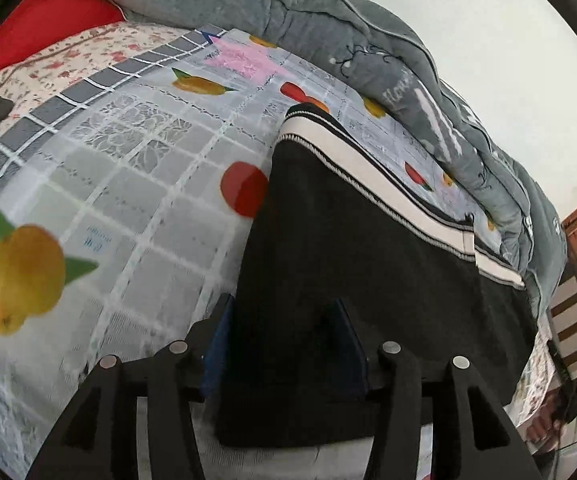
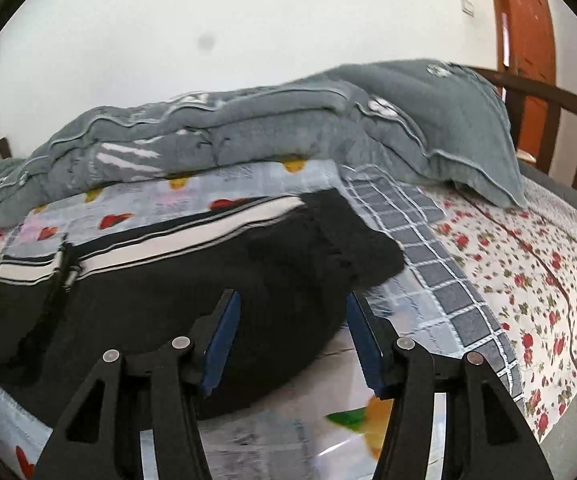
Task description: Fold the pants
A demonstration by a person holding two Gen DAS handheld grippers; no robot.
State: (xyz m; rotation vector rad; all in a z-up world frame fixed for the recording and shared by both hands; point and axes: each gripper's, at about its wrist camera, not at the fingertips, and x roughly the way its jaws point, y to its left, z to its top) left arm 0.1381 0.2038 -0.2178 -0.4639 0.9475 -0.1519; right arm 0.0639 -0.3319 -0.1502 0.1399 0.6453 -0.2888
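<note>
Black pants lie flat on the fruit-print sheet at centre frame. Left gripper and right gripper both have jaws released, straddling the near hem. Grey quilt crowds the upper edge; bare sheet lies left.

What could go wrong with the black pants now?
Both grippers, left gripper and right gripper, look open over the black pants, so a grab might catch only one layer, or the fruit-print cover underneath. The grey quilt lies close behind and might snag a fold.
</note>
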